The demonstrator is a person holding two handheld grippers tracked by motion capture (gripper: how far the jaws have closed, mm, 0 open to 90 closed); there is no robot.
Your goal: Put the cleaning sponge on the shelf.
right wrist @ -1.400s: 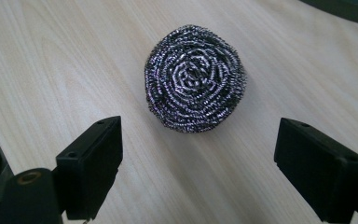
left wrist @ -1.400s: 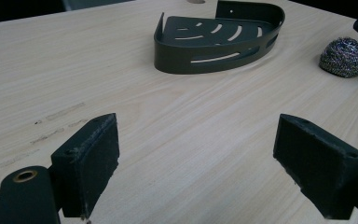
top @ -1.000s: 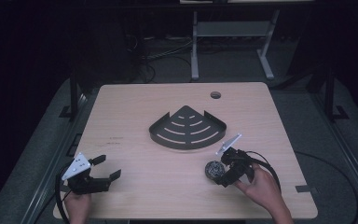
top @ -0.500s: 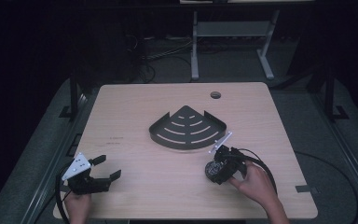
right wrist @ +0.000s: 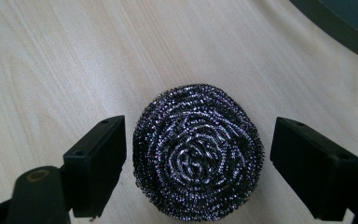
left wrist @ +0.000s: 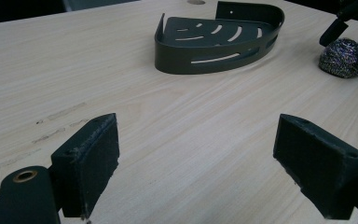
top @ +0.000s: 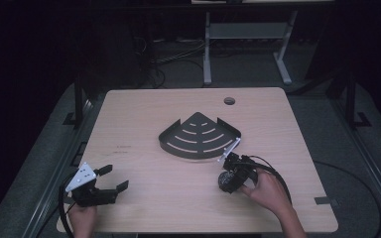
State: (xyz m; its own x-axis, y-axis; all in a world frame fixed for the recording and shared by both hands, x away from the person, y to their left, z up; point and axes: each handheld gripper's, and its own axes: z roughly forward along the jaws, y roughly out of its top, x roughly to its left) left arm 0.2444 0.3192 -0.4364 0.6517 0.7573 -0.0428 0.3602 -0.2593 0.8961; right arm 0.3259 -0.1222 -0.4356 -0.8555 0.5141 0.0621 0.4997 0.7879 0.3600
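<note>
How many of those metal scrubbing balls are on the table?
1. The steel wool scrubber lies on the wooden table, between the jaws of the right tool, just in front of the dark corner rack. None is in the rack.

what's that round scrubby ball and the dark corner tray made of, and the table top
Scouring ball: looks like coiled steel wire, shiny, glinting in tangled loops. Corner tray: probably painted or coated sheet metal, matte dark, with thin walls and clean cut slots; plastic can't be ruled out. Table top: pale wood-grain surface, smooth and matte, likely laminate rather than solid wood.
</note>
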